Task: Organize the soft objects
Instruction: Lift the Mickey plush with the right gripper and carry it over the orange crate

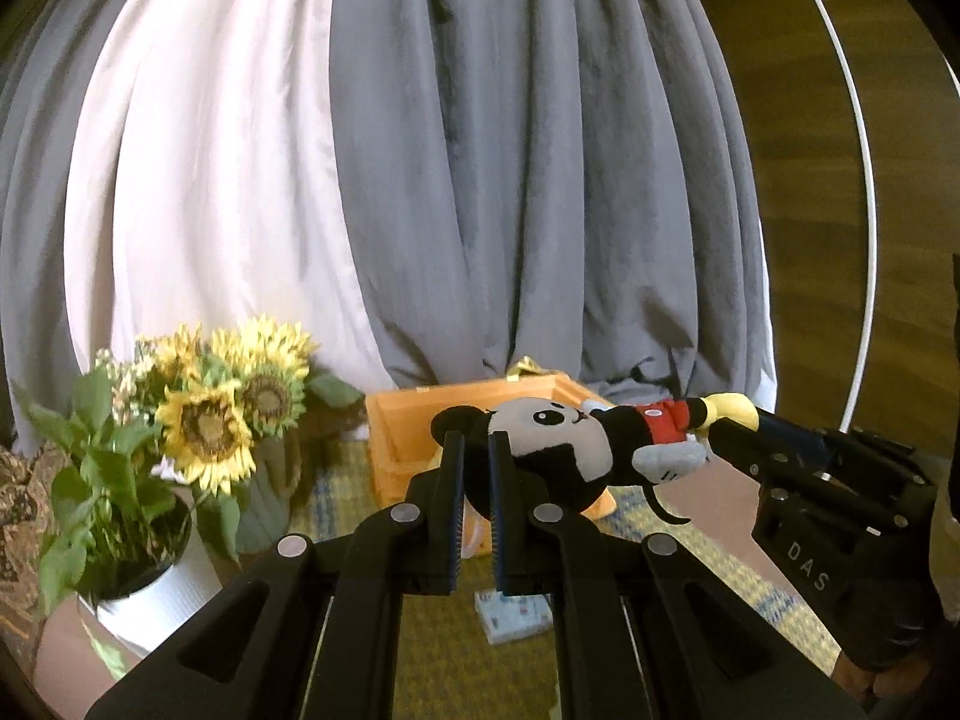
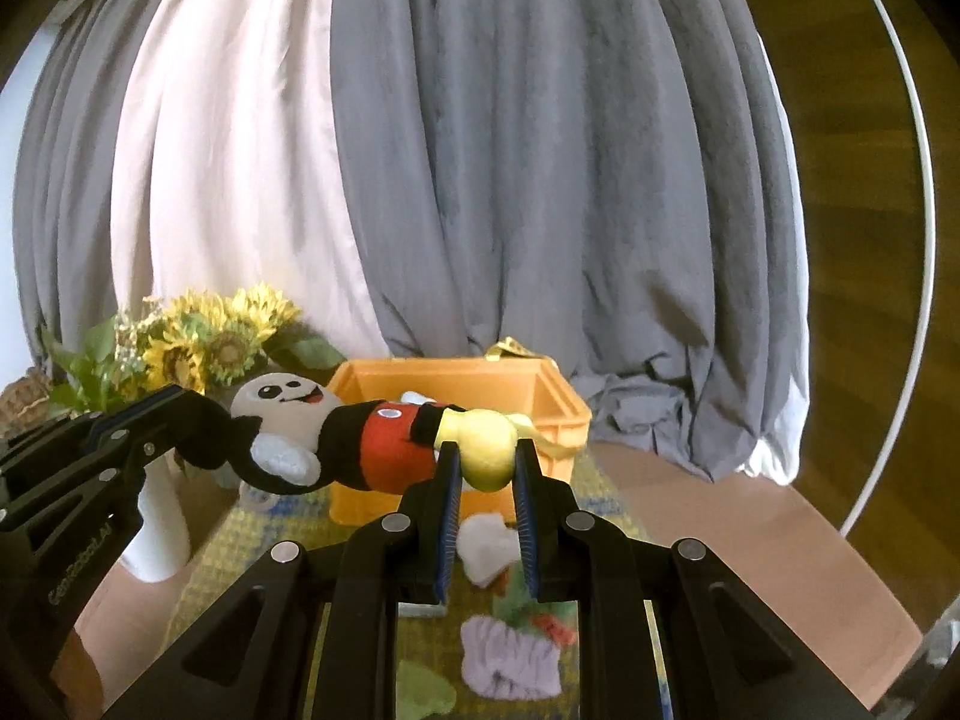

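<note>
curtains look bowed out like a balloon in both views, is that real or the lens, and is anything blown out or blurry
Lens: in both wrist views the fisheye bulges the grey curtain and bends the white hoop. Left wrist: the pale curtain is washed out by backlight. Right wrist: the sunflowers and purple cloth look soft.

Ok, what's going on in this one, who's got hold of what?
A person is carrying a mouse plush toy with both handheld grippers. The left gripper is clamped on its black head, and the right gripper is clamped on a yellow shoe. The toy hangs stretched out level between them, in front of an open orange box. More soft things, such as a purple scrunchie, lie on the mat below.
</note>
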`<state>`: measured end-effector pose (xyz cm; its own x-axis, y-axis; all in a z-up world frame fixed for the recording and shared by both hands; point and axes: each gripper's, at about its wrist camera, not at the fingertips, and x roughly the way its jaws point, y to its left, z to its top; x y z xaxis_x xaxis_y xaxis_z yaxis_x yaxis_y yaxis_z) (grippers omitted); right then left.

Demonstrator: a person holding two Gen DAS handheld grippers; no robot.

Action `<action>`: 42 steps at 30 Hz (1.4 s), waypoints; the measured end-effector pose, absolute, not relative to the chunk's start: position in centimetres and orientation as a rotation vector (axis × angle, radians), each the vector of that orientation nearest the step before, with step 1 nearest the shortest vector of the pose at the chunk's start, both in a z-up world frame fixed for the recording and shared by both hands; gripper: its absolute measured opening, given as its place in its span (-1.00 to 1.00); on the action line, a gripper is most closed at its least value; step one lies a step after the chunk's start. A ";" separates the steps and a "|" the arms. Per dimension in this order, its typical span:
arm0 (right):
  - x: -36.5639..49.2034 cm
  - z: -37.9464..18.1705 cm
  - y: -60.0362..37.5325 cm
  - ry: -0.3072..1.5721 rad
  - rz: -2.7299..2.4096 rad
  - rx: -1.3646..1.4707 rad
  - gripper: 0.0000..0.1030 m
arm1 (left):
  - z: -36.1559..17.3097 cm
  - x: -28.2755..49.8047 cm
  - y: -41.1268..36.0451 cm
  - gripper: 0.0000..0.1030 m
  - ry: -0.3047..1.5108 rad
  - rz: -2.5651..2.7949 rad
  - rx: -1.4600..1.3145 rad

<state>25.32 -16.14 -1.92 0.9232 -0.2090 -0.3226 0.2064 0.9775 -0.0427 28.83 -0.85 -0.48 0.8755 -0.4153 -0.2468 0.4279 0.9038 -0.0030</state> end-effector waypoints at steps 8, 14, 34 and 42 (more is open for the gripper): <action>27.9 -0.5 -18.6 0.288 -0.166 -0.024 -0.66 | 0.9 30.7 -3.5 -0.83 0.207 -0.391 0.048; 30.6 0.1 -20.3 0.267 -0.136 -0.028 -0.66 | 1.5 33.0 -4.9 -0.83 0.179 -0.361 0.055; 43.4 -2.8 -22.3 0.328 -0.074 -0.019 -0.66 | -1.7 45.5 -7.6 -0.83 0.264 -0.303 0.079; 47.8 -5.6 -23.1 0.402 -0.059 -0.015 -0.65 | -4.6 49.3 -8.5 -0.83 0.330 -0.282 0.089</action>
